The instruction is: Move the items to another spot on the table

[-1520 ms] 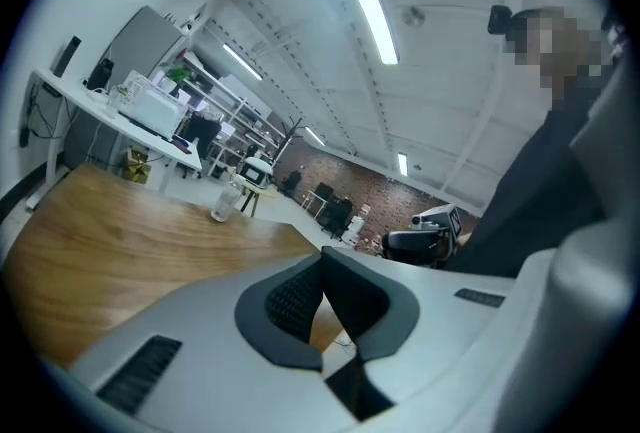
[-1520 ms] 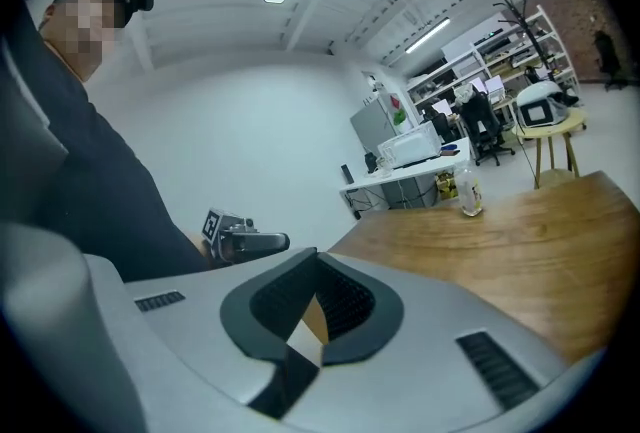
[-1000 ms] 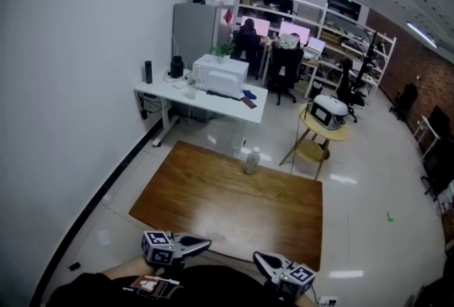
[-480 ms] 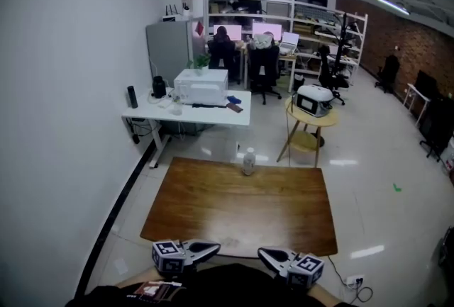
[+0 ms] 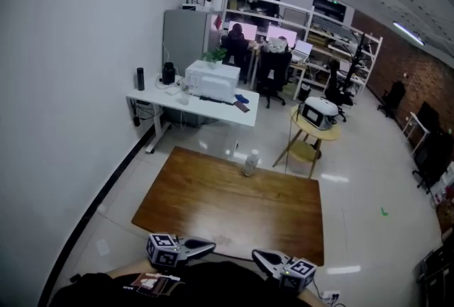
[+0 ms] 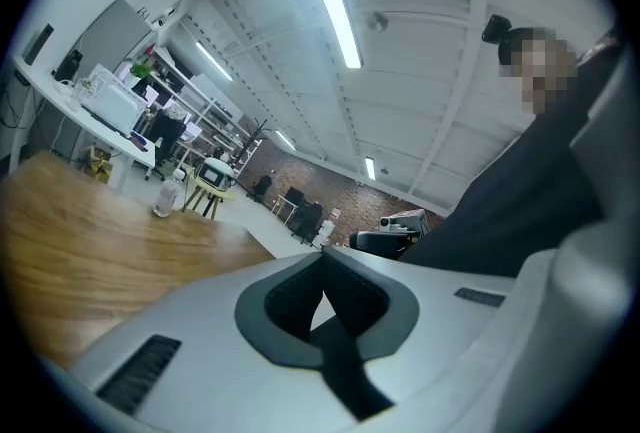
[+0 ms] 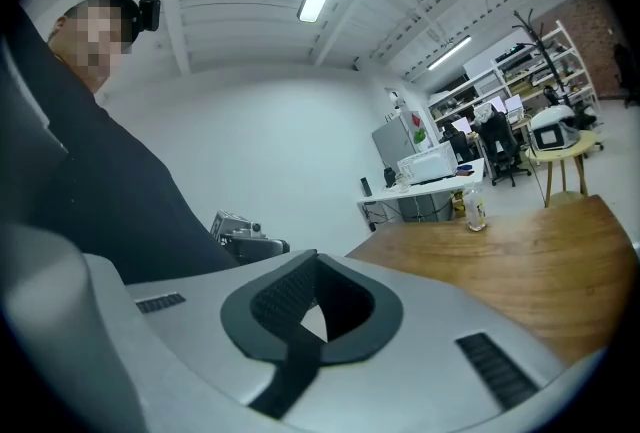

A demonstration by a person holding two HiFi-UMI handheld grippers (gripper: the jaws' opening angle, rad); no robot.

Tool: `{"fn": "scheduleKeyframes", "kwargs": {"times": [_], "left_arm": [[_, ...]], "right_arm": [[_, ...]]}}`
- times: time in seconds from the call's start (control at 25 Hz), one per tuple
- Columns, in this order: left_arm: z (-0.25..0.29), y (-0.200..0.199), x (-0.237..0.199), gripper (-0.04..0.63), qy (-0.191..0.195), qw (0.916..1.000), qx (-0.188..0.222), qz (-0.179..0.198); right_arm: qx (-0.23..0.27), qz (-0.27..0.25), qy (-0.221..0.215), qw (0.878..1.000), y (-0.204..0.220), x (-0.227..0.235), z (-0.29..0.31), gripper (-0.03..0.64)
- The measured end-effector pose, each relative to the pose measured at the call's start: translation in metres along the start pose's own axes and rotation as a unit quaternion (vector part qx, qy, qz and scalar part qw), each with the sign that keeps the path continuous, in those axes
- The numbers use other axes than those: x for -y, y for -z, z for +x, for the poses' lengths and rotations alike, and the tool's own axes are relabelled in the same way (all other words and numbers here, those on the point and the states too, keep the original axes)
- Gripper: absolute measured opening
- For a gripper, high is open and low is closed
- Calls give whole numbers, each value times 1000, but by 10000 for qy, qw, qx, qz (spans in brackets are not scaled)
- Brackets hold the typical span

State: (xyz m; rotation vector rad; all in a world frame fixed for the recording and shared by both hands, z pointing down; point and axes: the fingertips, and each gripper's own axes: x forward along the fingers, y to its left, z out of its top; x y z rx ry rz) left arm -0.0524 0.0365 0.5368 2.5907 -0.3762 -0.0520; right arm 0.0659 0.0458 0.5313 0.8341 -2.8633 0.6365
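A clear plastic bottle (image 5: 250, 162) stands upright at the far edge of the brown wooden table (image 5: 234, 210), and nothing else lies on the top. My left gripper (image 5: 208, 247) and right gripper (image 5: 258, 255) are held close to my body at the table's near edge, tips pointing toward each other. Both are shut with nothing between the pads. In the left gripper view the shut jaws (image 6: 322, 257) point past the bottle (image 6: 167, 197). The right gripper view shows shut jaws (image 7: 316, 257), the bottle (image 7: 475, 211) far off.
A white desk (image 5: 195, 101) with a white appliance stands behind the table on the left. A round yellow side table (image 5: 312, 134) carrying a cooker is to the back right. Shelves, chairs and seated people fill the far room. A white wall runs along the left.
The head view has swung a little from side to side. Both grippers stay shut at the near edge of the table, and the bottle has not moved.
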Motion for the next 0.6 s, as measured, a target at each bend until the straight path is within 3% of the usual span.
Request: {"fn": "scheduleKeyframes", "kwargs": {"times": [0.6], "left_arm": [[6, -2, -2, -9, -5, 10000, 20, -65]], "right_arm": [[-58, 26, -17, 10000, -10, -1, -5, -12]]}}
